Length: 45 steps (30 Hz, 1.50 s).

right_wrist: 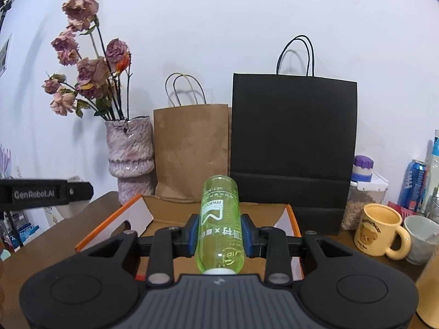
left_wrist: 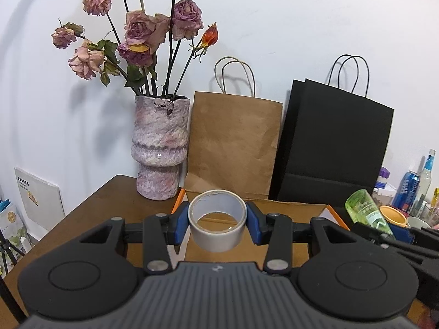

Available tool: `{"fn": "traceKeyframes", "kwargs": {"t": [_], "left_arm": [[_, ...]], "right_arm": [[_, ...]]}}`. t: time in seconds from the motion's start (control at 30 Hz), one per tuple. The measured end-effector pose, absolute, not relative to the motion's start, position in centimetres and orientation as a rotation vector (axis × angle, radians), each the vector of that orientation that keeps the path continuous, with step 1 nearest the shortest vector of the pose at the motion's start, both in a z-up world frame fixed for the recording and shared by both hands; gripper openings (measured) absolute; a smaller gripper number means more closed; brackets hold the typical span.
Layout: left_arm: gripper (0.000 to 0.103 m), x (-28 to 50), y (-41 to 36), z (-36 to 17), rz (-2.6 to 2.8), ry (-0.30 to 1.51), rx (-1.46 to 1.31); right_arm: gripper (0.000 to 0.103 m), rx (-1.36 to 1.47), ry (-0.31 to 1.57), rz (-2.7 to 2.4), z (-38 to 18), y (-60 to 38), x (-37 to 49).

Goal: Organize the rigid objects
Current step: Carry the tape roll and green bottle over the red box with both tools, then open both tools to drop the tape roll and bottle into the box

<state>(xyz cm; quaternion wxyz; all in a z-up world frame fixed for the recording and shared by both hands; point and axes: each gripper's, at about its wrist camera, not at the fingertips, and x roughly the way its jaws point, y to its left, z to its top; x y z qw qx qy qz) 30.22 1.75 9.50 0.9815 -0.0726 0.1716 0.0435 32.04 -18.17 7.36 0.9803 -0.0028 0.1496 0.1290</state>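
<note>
My left gripper [left_wrist: 217,223] is shut on a grey roll of tape [left_wrist: 217,229] and holds it above an open cardboard box with orange edges [left_wrist: 274,211]. My right gripper [right_wrist: 219,235] is shut on a green transparent bottle [right_wrist: 220,219], which lies along the fingers with its white cap toward the camera, above the same box [right_wrist: 164,213]. The bottle also shows at the right of the left wrist view [left_wrist: 367,211]. The box floor under both grippers is mostly hidden.
A pink vase of dried roses [left_wrist: 160,148], a brown paper bag [left_wrist: 233,145] and a black paper bag [left_wrist: 334,142] stand behind the box on the brown table [left_wrist: 90,213]. A yellow bear mug [right_wrist: 380,230], white cup [right_wrist: 422,238], blue can [right_wrist: 414,183] and purple-lidded jar [right_wrist: 362,189] crowd the right.
</note>
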Motion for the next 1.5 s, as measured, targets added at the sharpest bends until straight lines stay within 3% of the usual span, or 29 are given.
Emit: {"fn": "traceKeyframes", "kwargs": {"t": [0.7, 1.4, 1.47, 1.5], "left_arm": [[0.044, 38.9, 1.6, 6.3, 0.13, 0.449, -0.065], [0.044, 40.2, 1.0, 3.8, 0.12, 0.49, -0.002], [0.044, 40.1, 0.9, 3.8, 0.116, 0.487, 0.005], [0.052, 40.1, 0.9, 3.9, 0.12, 0.486, 0.007]], "right_arm": [[0.03, 0.012, 0.42, 0.268, 4.9, -17.6, 41.6], [0.031, 0.029, 0.438, 0.252, 2.1, -17.6, 42.9], [0.031, 0.024, 0.442, 0.255, 2.1, -17.6, 42.8], [0.031, 0.026, 0.448, 0.257, 2.2, -17.6, 42.9]]}}
